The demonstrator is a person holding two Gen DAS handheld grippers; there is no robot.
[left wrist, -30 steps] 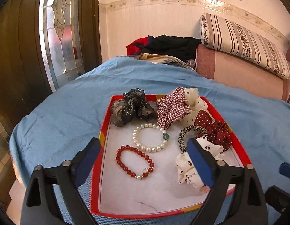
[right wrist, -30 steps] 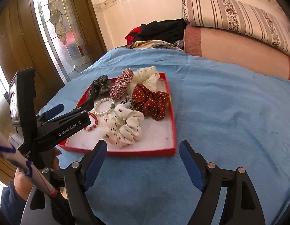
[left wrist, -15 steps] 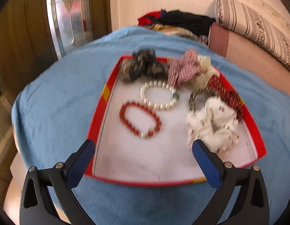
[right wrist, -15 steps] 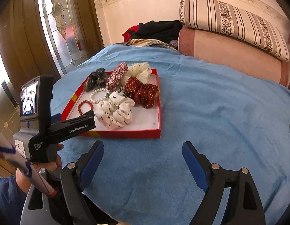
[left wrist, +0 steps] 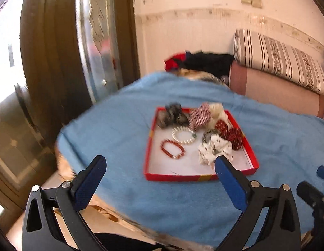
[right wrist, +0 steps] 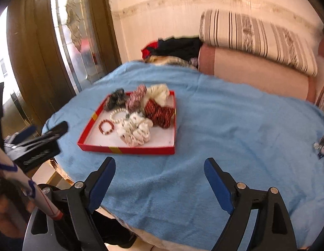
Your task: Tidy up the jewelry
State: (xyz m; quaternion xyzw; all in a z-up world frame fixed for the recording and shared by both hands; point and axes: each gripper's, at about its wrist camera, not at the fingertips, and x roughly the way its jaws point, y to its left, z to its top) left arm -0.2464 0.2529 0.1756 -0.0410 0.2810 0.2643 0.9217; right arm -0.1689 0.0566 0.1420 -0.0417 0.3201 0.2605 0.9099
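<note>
Both tongs wide, nothing between them: left tongs (left wrist: 159, 167) opened up, right tongs (right wrist: 159, 167) just widening too. Red tray (right wrist: 128, 149) on blue-covered surface (right wrist: 224, 129), holding bracelets and scrunchies (red bead bracelet (left wrist: 172, 151) nearest left).

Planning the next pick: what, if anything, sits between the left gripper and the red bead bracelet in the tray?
Nothing visible besides the tray's low red wall; the left gripper is open over bare blue cloth, the red bead bracelet lying uncovered.
</note>
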